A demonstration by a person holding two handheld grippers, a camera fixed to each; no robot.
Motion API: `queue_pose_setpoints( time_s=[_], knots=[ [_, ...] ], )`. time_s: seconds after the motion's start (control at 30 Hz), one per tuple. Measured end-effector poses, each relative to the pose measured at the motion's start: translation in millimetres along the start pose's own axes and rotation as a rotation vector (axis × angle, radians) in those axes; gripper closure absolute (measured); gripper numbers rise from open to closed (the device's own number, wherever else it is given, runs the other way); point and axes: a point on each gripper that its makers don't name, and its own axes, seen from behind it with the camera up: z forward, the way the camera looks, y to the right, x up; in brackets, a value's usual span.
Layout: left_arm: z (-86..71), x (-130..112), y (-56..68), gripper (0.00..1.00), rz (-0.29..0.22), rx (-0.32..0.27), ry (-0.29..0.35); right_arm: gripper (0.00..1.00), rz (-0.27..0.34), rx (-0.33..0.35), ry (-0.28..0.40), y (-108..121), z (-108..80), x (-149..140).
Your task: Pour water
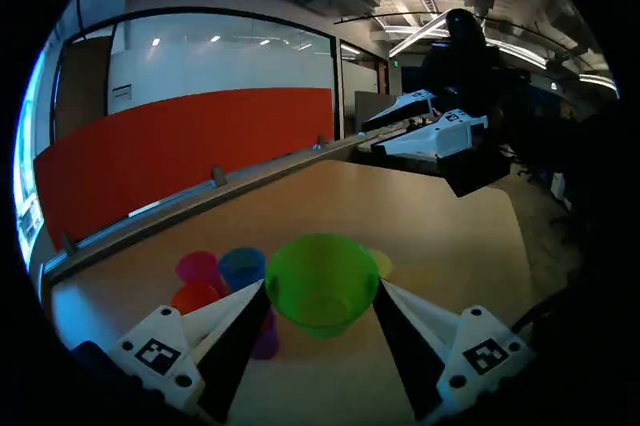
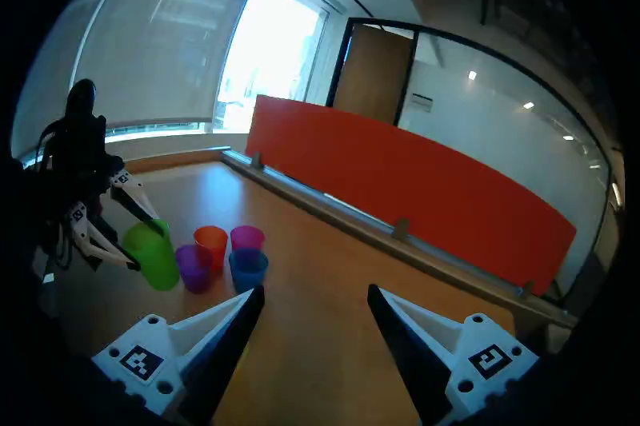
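Observation:
A green cup point(image 1: 322, 282) sits between the fingers of my left gripper point(image 1: 321, 290), which is shut on it, both fingertips pressing its sides. In the right gripper view the same green cup point(image 2: 152, 254) stands roughly upright at the table's left, held by the left gripper point(image 2: 128, 238). Beside it cluster a purple cup point(image 2: 194, 266), an orange cup point(image 2: 211, 242), a pink cup point(image 2: 246, 237) and a blue cup point(image 2: 248, 268). My right gripper point(image 2: 316, 298) is open over bare table, to the right of the cups. No water is visible.
The wooden table point(image 2: 320, 346) runs along an orange divider panel point(image 2: 416, 178) with a rail at its base. The pink cup point(image 1: 198, 266), blue cup point(image 1: 242, 264) and orange cup point(image 1: 194, 296) stand left of the held cup. The right gripper point(image 1: 424, 129) hovers far across the table.

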Motion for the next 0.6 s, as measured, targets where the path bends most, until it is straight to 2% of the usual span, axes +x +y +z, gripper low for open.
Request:
queue_pose_setpoints(
  time_s=[0.6],
  knots=[
    [-18.6,16,-15.8,0.13,-0.038,0.037,0.085,0.0,-0.008,0.025,0.002,-13,15.4,8]
  ],
)
